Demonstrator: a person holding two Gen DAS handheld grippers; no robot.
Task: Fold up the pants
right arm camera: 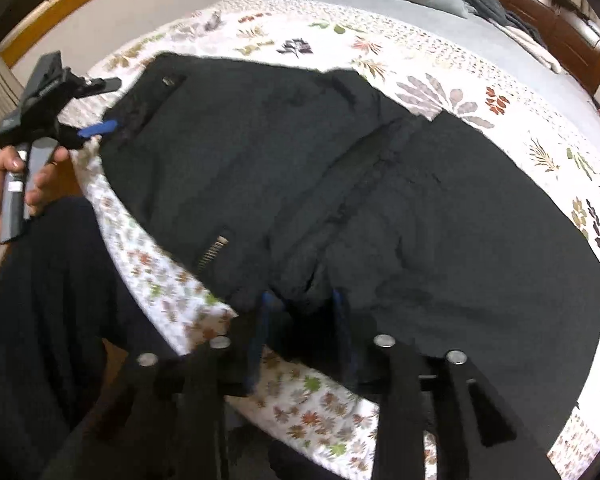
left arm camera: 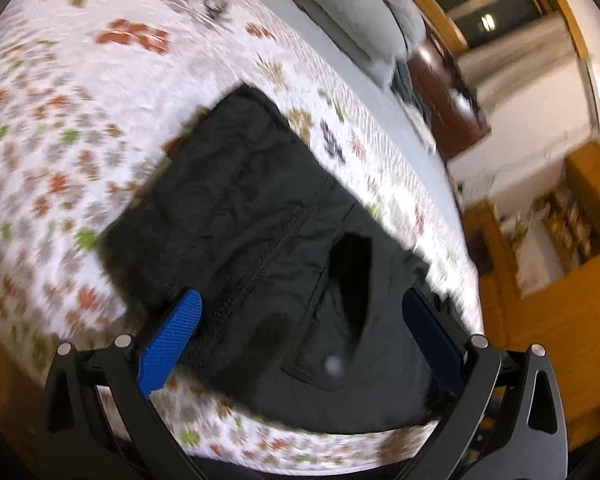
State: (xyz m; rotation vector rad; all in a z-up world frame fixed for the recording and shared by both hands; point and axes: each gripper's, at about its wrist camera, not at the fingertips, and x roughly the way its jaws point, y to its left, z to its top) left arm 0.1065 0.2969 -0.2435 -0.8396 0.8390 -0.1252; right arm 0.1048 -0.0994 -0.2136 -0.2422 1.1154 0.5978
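- Dark, crumpled fabric pants (right arm camera: 340, 184) lie spread on the bed's white floral quilt (right arm camera: 300, 400), near its front edge
- Left hand-held gripper (left arm camera: 300, 320): blue pads spread wide over the pants' waist
- Right hand-held gripper (right arm camera: 300, 308): fingers partly apart, a bunched pants fold between them; grip unclear

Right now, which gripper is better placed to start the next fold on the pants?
Left, probably. The left gripper is open, its fingers straddling the waist end of the black pants, ready to pinch. The right gripper sits at the near edge mid-garment; blur hides whether it holds cloth.
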